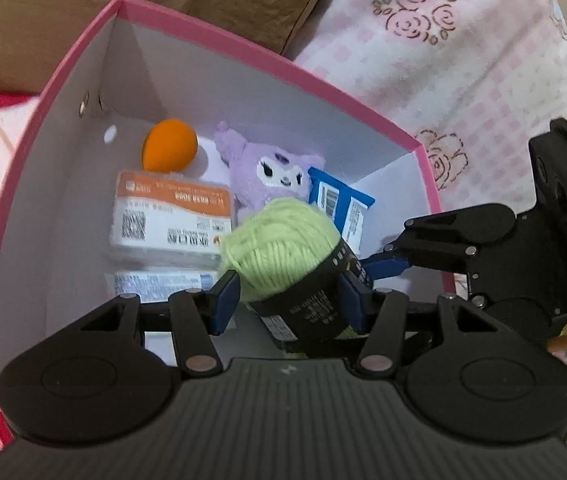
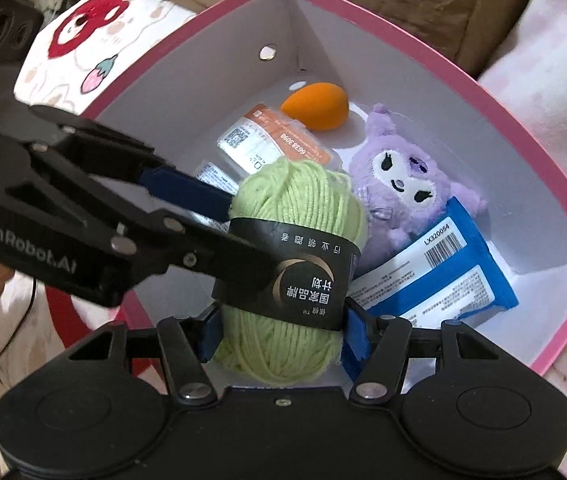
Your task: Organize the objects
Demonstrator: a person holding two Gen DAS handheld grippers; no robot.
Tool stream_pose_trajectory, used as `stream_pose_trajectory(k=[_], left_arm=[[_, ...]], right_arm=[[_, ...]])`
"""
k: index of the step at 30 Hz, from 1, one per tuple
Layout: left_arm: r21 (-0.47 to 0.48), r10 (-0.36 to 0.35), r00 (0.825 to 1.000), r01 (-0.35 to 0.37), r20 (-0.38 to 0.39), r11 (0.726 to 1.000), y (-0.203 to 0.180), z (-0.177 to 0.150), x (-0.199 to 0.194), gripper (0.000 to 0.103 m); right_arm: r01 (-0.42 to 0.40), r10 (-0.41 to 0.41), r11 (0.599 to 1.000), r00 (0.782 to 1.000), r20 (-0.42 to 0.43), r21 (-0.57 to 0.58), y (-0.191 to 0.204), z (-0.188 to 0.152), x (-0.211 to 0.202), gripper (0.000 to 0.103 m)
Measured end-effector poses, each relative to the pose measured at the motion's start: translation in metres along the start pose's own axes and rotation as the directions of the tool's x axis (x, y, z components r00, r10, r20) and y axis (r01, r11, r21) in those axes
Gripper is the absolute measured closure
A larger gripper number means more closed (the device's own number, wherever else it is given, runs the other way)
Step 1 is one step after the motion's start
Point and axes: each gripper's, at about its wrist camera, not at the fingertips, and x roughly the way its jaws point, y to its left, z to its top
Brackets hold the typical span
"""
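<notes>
green yarn skein point(image 2: 283, 280) sits over the open pink box point(image 2: 435, 36), gripped from two directions at once. right tool point(image 2: 283, 332): blue pads pressed on either flank of the skein, just below its black paper band point(image 2: 299, 276); jaws about half spread, closed on the yarn. left tool point(image 2: 219, 232) comes in from the left side of the right wrist view, one blue finger point(image 2: 187, 190) against the upper part of the skein, the other black finger lying across the band. in the left wrist view the left tool point(image 1: 289, 300) has blue pads at both sides of the same skein point(image 1: 279, 248), one beside the yarn, one at the band point(image 1: 311, 304); jaws part open, closed on it. right tool point(image 1: 387, 264) enters there from the right edge.

materials: yarn soft, loosely wound, pale green, oval skein; band glossy black paper with white print and a gold crescent mark. box is rigid card, pink outside, white inside, with a round metal eyelet point(image 2: 268, 52) in one wall.

in the box below the skein: orange egg-shaped sponge point(image 2: 315, 106), smooth and matte; fluffy purple plush toy point(image 2: 403, 184) with white stitched face; blue and white crinkly packet point(image 2: 443, 272) with barcode; clear plastic pack with orange label point(image 2: 279, 140). none of these touches the tools.

box rests among soft printed fabrics point(image 1: 463, 60), pink check with roses.
</notes>
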Motion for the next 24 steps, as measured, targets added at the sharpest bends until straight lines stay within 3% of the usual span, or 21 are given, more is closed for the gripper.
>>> stream_pose_trajectory(k=[8,14,20,23,24], left_arm=[[0.054,0.025,0.998,-0.029,0.06,0.998,-0.002,-0.003,0.003,0.046],[0.105,0.038,0.997,-0.045,0.072,0.993,-0.01,-0.001,0.007,0.044],[0.134,0.031,0.998,-0.038,0.055,0.99,-0.014,-0.001,0.014,0.044],[0.123,0.014,1.0,-0.016,0.011,0.992,-0.014,-0.003,0.018,0.048],[0.12,0.012,1.0,-0.01,-0.013,0.993,-0.015,-0.004,0.019,0.05]], right_arm=[[-0.002,-0.011,0.984,0.997,-0.075,-0.176,0.0,0.004,0.002,0.037],[0.018,-0.03,0.986,0.997,-0.071,-0.166,-0.004,0.0,-0.002,0.026],[0.065,-0.065,0.997,0.998,0.005,-0.036,-0.019,-0.016,-0.025,0.025],[0.078,-0.08,0.995,0.996,0.028,0.067,-0.023,-0.023,-0.032,0.03],[0.076,-0.08,0.993,0.996,0.039,0.089,-0.022,-0.026,-0.034,0.038]])
